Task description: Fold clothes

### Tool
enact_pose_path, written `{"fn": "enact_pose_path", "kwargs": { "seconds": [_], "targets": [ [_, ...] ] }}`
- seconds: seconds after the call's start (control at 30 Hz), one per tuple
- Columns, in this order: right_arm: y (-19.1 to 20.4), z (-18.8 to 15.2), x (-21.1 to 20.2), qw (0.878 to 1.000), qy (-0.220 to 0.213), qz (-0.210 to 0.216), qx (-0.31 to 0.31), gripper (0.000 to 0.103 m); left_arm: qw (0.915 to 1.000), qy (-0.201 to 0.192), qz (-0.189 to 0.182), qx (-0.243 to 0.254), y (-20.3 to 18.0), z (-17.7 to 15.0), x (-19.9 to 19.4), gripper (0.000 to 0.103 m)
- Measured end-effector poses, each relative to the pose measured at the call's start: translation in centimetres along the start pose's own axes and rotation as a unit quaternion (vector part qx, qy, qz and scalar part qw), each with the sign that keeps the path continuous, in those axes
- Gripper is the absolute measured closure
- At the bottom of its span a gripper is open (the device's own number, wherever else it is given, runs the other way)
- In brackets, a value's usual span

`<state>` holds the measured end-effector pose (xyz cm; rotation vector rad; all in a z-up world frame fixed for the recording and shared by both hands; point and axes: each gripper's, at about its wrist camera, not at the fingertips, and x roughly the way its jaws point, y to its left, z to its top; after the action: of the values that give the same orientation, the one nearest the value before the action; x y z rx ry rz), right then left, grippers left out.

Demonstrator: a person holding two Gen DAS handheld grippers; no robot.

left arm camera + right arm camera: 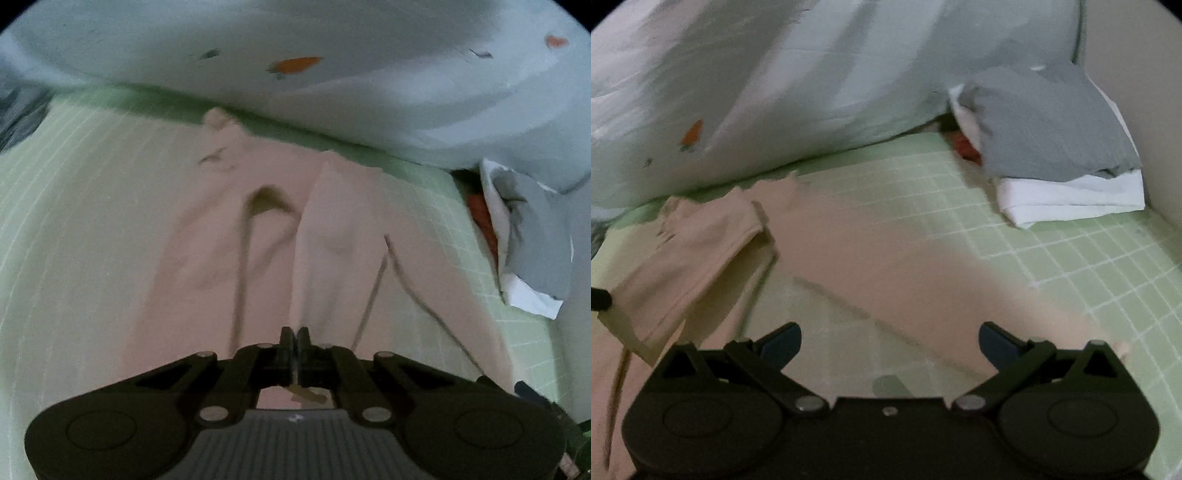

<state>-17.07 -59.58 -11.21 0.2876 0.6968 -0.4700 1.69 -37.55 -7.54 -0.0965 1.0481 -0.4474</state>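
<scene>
A pale pink garment (280, 229) lies spread on a light green grid-patterned sheet (74, 221). My left gripper (294, 339) is shut on the near edge of the pink garment, a fold of cloth pinched between its fingers. In the right wrist view the same pink garment (886, 258) stretches across the sheet, with a folded-over part at the left (701, 240). My right gripper (889, 339) is open and empty, hovering just above the pink cloth.
A big pale blue-white pillow or duvet (332, 74) with orange marks lies along the far side. A stack of folded grey and white clothes (1056, 158) sits at the far right by a wall, with something red behind it.
</scene>
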Motion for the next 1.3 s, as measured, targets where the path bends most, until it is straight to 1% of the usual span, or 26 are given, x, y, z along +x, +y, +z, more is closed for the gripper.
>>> {"fn": "enact_pose_path", "kwargs": {
  "seconds": [0.07,0.17,0.3,0.47,0.63,0.73,0.8,0.83,0.9,0.97,1.07,1.17,1.2,1.3],
  "targets": [
    [1.2,-0.6,-0.8,1.000,0.002,0.004,0.003,0.000,0.9999,0.004,0.006,-0.012,1.6,-0.9,-1.2,0.101],
    [3.5,-1.4,-1.8,1.000,0.005,0.009,-0.005,0.000,0.9995,0.011,0.005,-0.031,4.0,-2.2,-2.8,0.101],
    [6.6,-3.0,-3.3,0.999,0.014,0.018,-0.024,0.000,0.9991,0.023,0.005,-0.034,6.4,-4.0,-3.9,0.101],
    [9.2,-5.1,-4.9,0.999,0.028,0.016,-0.044,0.000,0.9978,0.047,-0.001,-0.047,9.0,-5.7,-3.7,0.101],
    [10.4,-6.2,-6.4,0.998,0.029,0.006,-0.050,0.000,0.9954,0.070,-0.001,-0.065,10.7,-6.2,-2.8,0.100],
    [10.3,-6.4,-7.1,0.998,0.025,-0.001,-0.053,0.000,0.9943,0.084,0.023,-0.061,10.6,-6.1,-2.4,0.092],
    [10.0,-6.5,-7.6,0.999,0.020,-0.006,-0.047,0.000,0.9940,0.087,0.035,-0.057,10.4,-6.0,-2.4,0.074],
    [9.7,-6.4,-7.8,0.999,0.017,-0.009,-0.043,0.000,0.9942,0.083,0.036,-0.058,10.2,-5.8,-2.7,0.070],
    [9.0,-6.1,-7.9,0.999,0.011,-0.014,-0.030,0.000,0.9951,0.070,0.037,-0.058,9.8,-5.2,-3.3,0.055],
    [8.2,-5.7,-8.0,1.000,0.005,-0.019,-0.014,0.000,0.9965,0.049,0.041,-0.054,9.0,-4.5,-4.0,0.047],
    [6.4,-5.1,-7.4,1.000,0.001,-0.024,0.014,0.000,0.9980,0.020,0.045,-0.039,7.4,-3.5,-4.7,0.040],
    [4.7,-4.3,-6.9,0.999,-0.008,-0.025,0.037,0.000,0.9985,-0.008,0.049,-0.022,5.5,-3.1,-5.1,0.038],
    [4.0,-4.1,-6.6,0.999,-0.010,-0.024,0.044,0.000,0.9985,-0.013,0.050,-0.018,4.9,-3.0,-5.0,0.036],
    [2.0,-3.5,-5.6,0.998,-0.010,-0.022,0.065,0.000,0.9981,-0.017,0.059,-0.009,3.4,-3.1,-4.7,0.036]
  ]
}}
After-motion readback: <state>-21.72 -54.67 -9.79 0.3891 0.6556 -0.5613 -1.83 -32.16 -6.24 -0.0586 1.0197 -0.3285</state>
